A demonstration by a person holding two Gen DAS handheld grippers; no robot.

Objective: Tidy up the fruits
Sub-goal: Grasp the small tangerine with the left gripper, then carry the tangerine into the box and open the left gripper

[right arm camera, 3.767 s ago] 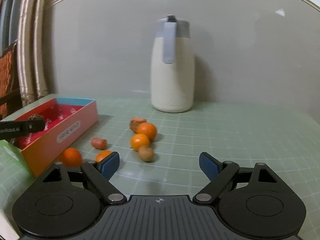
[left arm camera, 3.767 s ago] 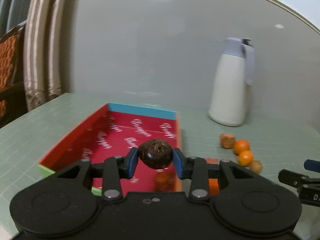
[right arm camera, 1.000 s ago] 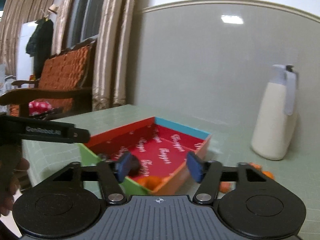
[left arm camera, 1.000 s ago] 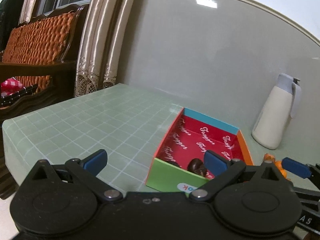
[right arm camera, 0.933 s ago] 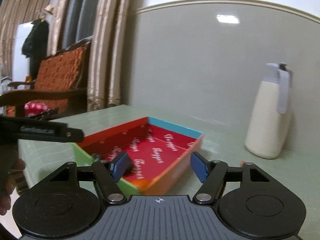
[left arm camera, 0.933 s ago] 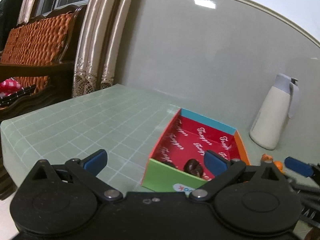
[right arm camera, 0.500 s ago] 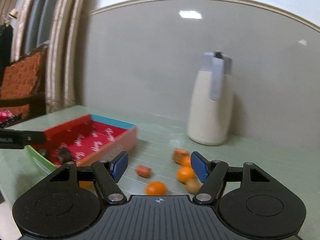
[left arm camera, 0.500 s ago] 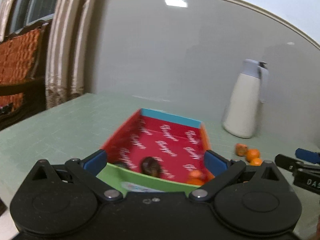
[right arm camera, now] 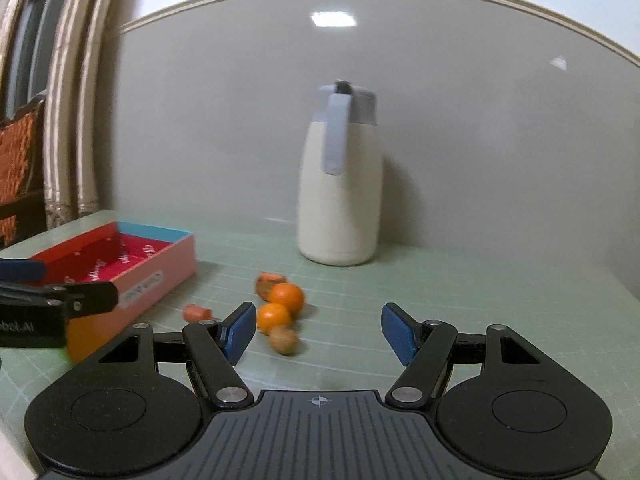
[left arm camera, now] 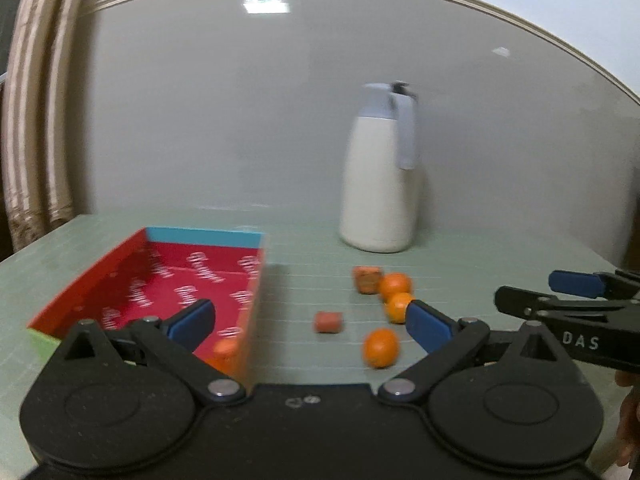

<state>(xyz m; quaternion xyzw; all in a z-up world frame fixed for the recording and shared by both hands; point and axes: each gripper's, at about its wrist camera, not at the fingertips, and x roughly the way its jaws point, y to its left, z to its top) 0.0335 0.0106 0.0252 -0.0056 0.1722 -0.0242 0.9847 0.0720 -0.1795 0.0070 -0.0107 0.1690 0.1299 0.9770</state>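
With nothing between its parted jaws, the right gripper (right arm camera: 318, 332) is hovering just behind the loose mandarins (right arm camera: 285, 298) and brownish fruit (right arm camera: 283, 340), lying slightly left of its centreline, nearer than the equally empty, spread left gripper (left arm camera: 308, 318) beside the red box (left arm camera: 256, 312).

A right gripper (right arm camera: 318, 330) fills the foreground, its blue-padded jaws parted with nothing between them. Beyond lie two oranges (right arm camera: 285, 296), touching, a small brown fruit (right arm camera: 283, 340) just in front, and reddish pieces (right arm camera: 196, 312) nearby on the green gridded table (right arm camera: 480, 300). A red-lined box (right arm camera: 160, 270) sits left. A cream thermos jug (right arm camera: 340, 188) stands against the wall. The left gripper (right arm camera: 52, 300) enters at left.
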